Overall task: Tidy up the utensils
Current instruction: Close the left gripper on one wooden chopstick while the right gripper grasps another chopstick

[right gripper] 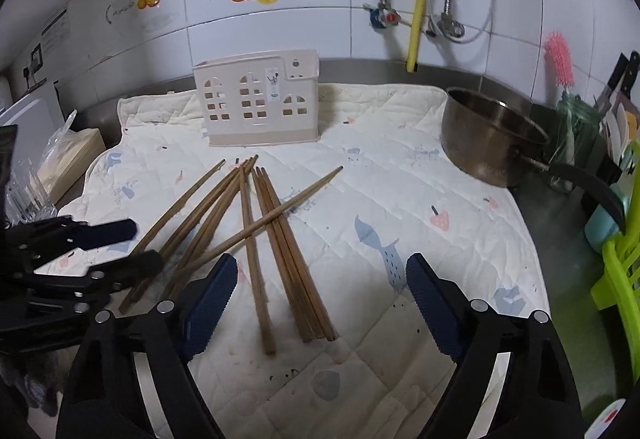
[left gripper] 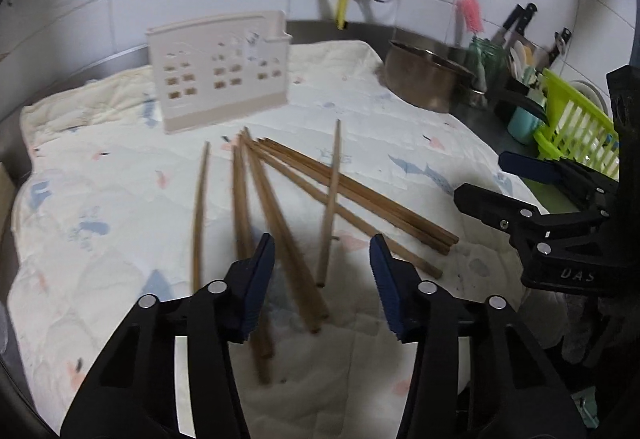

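Nearest the lens, the left gripper (left gripper: 322,267) hangs low over the loose chopsticks (left gripper: 280,207), its jaws spread wide and holding nothing; the blue pads (left gripper: 256,291) stand either side of two or three sticks whose thick ends run between and under them. Whether a pad touches any stick cannot be told, as that view is blurred.

Those wooden chopsticks (right gripper: 256,223) lie scattered on the quilted mat (right gripper: 400,199), in front of the holder and well apart from it. Their thin tips mostly fan toward the holder. One stick lies crosswise over a tight bundle of several.

Behind the chopsticks, the cream utensil holder (right gripper: 258,107) stands upright on the mat near the tiled wall (right gripper: 320,19), with window-shaped cut-outs in its face. No stick shows in it.

Right of the chopsticks, the right gripper (right gripper: 322,279) hovers above the mat with jaws likewise spread and empty; the bundle's thick ends lie between its fingers (right gripper: 210,299). The left gripper (right gripper: 80,251) shows at that view's left edge.

Further right of the chopsticks, off the mat's edge, a metal saucepan (right gripper: 488,135) sits on the tabletop (right gripper: 560,223), with a green rack (right gripper: 618,271) and a pink bottle brush (right gripper: 560,59) beyond it.
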Tool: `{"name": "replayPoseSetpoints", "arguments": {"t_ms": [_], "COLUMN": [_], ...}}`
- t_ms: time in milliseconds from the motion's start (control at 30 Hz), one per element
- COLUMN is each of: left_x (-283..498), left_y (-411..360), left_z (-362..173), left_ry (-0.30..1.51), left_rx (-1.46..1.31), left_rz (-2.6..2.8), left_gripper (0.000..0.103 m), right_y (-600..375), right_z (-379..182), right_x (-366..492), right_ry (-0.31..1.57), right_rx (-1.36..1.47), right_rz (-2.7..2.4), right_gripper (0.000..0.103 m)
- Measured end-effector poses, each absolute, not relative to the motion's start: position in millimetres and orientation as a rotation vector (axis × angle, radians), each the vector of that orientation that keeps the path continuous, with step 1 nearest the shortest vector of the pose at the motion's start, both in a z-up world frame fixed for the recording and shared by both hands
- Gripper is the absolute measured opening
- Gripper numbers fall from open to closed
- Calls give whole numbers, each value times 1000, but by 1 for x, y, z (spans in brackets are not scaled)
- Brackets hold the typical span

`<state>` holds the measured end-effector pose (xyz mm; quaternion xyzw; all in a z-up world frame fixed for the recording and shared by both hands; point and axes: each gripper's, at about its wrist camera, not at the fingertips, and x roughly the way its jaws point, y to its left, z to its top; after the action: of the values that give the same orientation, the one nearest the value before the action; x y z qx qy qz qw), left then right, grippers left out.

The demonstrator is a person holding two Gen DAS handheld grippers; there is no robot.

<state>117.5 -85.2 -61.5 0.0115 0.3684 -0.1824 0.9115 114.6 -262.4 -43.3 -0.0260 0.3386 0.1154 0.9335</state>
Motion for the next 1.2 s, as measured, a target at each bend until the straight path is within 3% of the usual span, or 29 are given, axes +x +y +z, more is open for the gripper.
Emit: {"name": "replayPoseSetpoints", "arguments": {"t_ms": [200,633,800,1200], "left_x": [141,165,167,148], "left_y": [-97,-106,-108,-98], "left_z": [-79,-99,-102,-75], "left_ry": [818,883,885,807], "left_rx": [48,73,82,77], "left_rz": [-397,-383,-381,-373], "left_gripper": [31,22,8,5], "right_y": [-270,-280,-279,-263], "right_z": [-51,-64,-66,-63], "right_x": [121,131,133,126], "right_ry": [713,746,750,734], "right_rx": [-29,9,14,-8], "right_rz": [243,250,257,330], "right_gripper": [77,71,70,62]}}
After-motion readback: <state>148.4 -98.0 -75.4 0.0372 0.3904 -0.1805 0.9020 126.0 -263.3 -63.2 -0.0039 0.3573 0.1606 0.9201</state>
